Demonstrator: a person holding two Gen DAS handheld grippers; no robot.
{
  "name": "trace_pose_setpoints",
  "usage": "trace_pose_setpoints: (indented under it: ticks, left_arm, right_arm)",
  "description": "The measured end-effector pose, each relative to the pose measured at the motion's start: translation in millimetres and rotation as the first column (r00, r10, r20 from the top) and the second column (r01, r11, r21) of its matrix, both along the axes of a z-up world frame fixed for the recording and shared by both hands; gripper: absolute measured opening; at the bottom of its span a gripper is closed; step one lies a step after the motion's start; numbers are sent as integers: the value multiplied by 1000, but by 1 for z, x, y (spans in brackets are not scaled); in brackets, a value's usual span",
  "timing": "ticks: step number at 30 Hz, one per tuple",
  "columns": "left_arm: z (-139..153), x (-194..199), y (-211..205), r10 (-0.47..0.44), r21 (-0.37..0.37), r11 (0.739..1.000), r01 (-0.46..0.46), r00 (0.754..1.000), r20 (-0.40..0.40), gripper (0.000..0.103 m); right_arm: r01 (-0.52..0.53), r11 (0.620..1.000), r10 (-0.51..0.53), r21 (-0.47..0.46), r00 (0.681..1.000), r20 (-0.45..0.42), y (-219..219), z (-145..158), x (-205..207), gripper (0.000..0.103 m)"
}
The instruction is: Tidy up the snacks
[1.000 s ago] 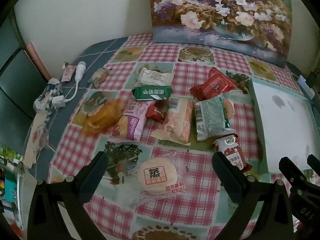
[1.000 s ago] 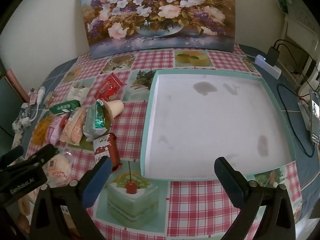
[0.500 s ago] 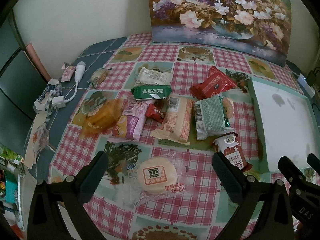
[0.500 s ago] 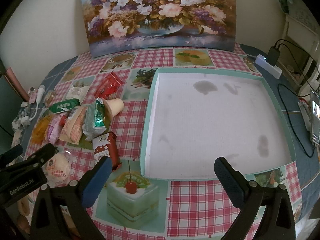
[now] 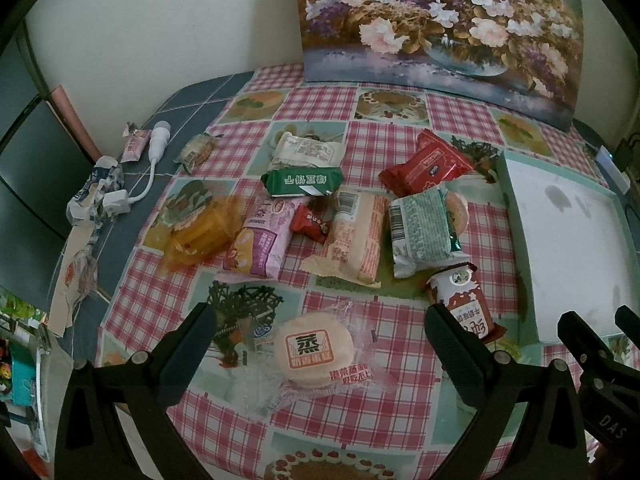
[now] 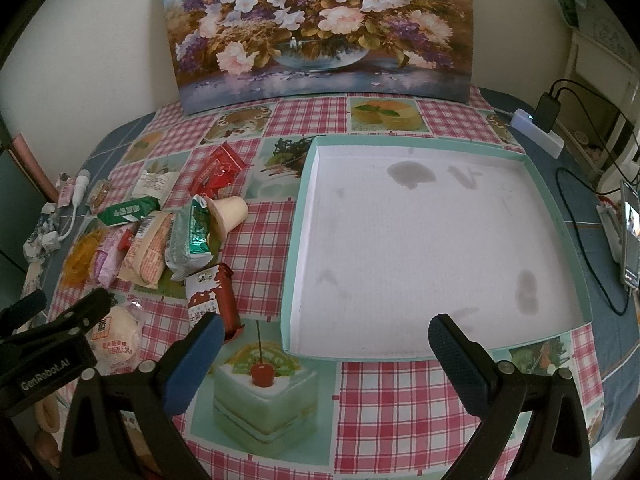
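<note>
steamed cake pack (image 5: 314, 350): soft, light, crinkly | pinch across middle | left hand-held gripper (image 5: 320, 344) spread, empty | tray (image 6: 560, 208) bare

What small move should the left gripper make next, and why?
Probably lower the left gripper onto the round steamed cake and close. Both grippers are open and hold nothing, the box has no snacks in it yet, and this clear-wrapped cake lies alone between the left gripper's fingers, nearer than the snack pile. The right gripper hovers by the box's near edge.
</note>
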State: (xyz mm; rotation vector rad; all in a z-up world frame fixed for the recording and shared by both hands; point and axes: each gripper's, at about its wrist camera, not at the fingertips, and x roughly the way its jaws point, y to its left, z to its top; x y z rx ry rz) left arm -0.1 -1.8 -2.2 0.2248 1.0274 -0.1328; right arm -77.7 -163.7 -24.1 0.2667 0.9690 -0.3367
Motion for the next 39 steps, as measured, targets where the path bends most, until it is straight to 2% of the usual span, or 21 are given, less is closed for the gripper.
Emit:
trace_pose_setpoints:
  ticks: [29, 39]
  left_arm:
    - [-4, 1, 0, 0, 9, 1000, 0, 1000, -20, 103]
    - [-7, 6, 15, 45, -41, 998, -47, 997, -60, 103]
  right_arm:
    - [-2, 1000, 2, -2, 1000, -2, 1, 1, 1, 103]
    - [-33, 999, 33, -32, 999, -21, 9, -4, 8, 103]
